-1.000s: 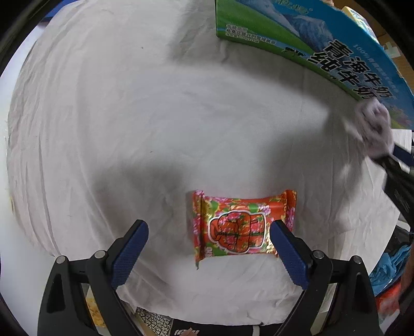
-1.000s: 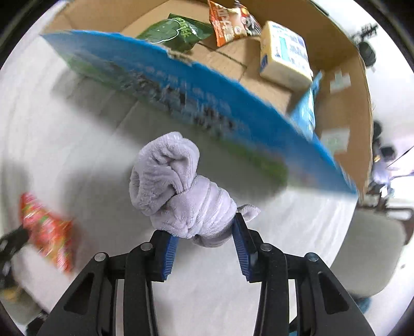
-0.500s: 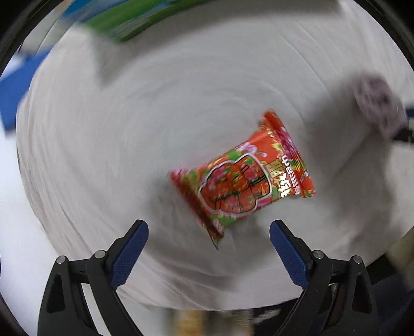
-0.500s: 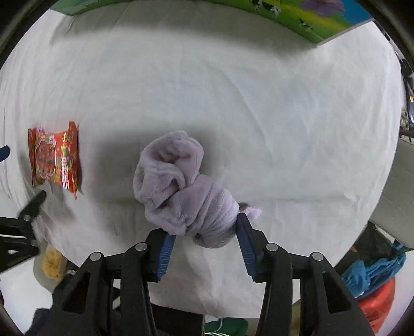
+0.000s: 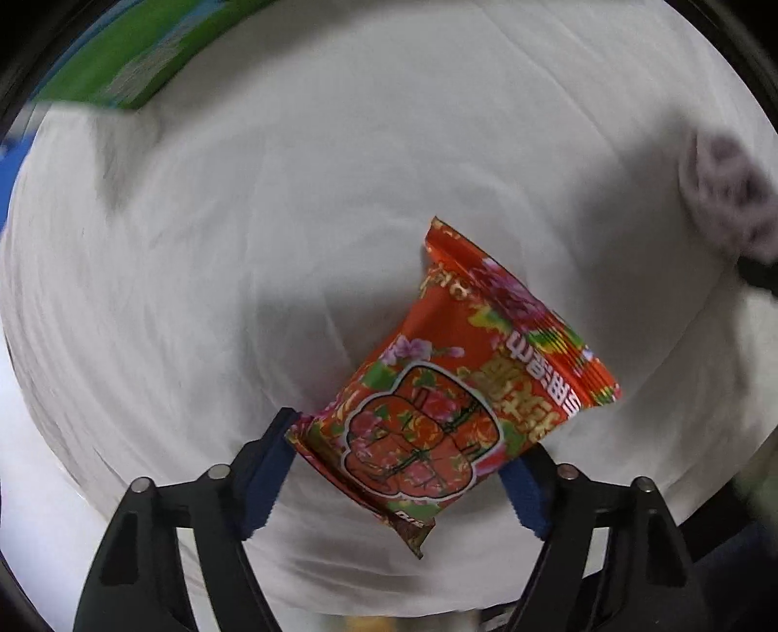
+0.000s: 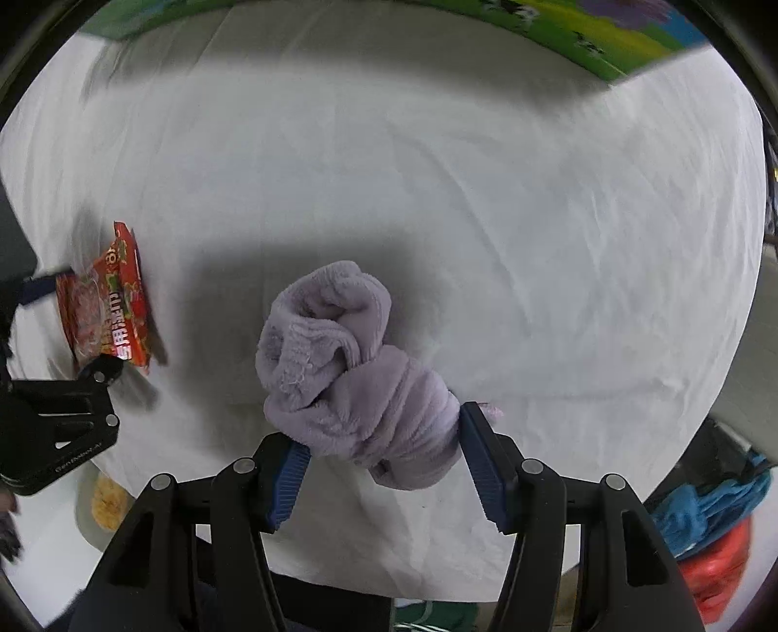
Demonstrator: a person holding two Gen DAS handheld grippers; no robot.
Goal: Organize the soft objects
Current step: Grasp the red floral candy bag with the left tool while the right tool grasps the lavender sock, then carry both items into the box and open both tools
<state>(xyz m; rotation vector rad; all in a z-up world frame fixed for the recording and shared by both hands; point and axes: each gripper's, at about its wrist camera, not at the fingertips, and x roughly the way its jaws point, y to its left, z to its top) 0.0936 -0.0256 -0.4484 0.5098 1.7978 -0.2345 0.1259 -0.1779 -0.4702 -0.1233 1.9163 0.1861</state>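
An orange-red flowered snack packet (image 5: 457,389) lies slanted on the white cloth (image 5: 243,219). My left gripper (image 5: 398,442) points down over it with its jaws closing. The left blue pad touches the packet's near corner and the right pad sits under its other edge. From the right wrist view the packet (image 6: 112,311) is pinched between the left gripper's (image 6: 73,330) fingers. A fluffy purple towel (image 6: 350,369), rolled in a bundle, rests on the cloth (image 6: 535,219) between the pads of my right gripper (image 6: 381,428). Its jaws are opening, and both pads still touch the towel (image 5: 724,194).
A green and blue printed carton (image 6: 583,34) stands along the far edge of the cloth, its corner (image 5: 126,63) at the upper left. Blue fabric (image 6: 715,515) and a red bag (image 6: 719,573) lie beyond the cloth's near right edge. Something yellow (image 6: 107,500) sits below the near left edge.
The left gripper rolled, sank over the packet and narrowed its jaws onto it. The right gripper carried the towel down from beside the carton to the cloth and widened its jaws.
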